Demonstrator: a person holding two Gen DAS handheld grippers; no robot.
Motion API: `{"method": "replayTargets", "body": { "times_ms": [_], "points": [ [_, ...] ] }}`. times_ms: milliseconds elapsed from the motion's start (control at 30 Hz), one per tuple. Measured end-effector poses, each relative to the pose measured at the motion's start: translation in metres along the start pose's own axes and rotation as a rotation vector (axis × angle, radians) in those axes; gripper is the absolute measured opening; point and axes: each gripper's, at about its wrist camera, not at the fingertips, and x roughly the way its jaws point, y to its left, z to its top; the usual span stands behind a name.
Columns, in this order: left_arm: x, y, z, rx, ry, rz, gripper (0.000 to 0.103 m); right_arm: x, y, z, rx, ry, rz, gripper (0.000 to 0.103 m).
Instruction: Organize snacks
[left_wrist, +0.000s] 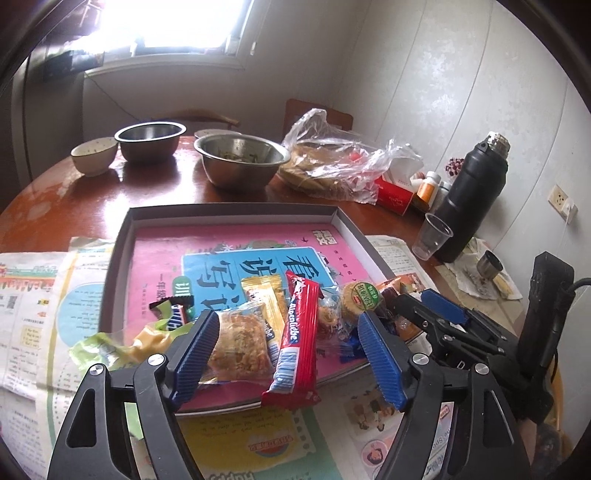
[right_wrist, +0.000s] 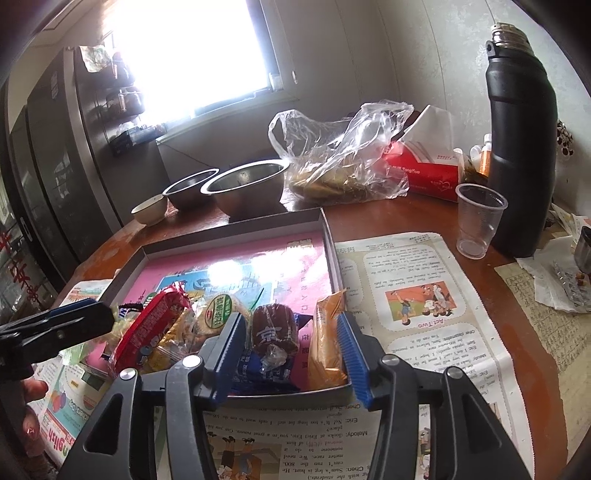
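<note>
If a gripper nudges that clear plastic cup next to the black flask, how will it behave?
The clear plastic cup looks thin-walled and empty, so it is probably very light and would likely slide or tip. Squeezed, it may buckle. It stands close beside the black flask, which could block it.

Bright overexposed window (left_wrist: 177, 22) in the back wall, pale panelled wall (left_wrist: 461, 92) on the right with a socket (left_wrist: 561, 201). Round reddish-brown wooden table (left_wrist: 155, 188), wooden chair (left_wrist: 321, 116) at its far edge. Dark fridge (right_wrist: 55, 184) at left.
</note>
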Motion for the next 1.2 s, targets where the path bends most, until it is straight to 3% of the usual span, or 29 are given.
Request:
{"method": "replayTargets", "body": {
  "times_ms": [433,900,1200],
  "points": [
    [-0.027,0.004,-0.009,-0.008,-0.04,0.084,0.085,-0.028,0.005,0.008,-0.009,-0.062,-0.026,0.07],
    [-0.072,-0.006,-0.04,-0.031,-0.118,0.206,0.087,-0.076,0.03,-0.006,-0.062,-0.125,-0.001,0.101],
    [-0.079,-0.011,-0.079,-0.021,-0.087,0.277,0.087,-0.09,0.045,-0.042,-0.087,-0.09,-0.022,0.101]
  ]
}}
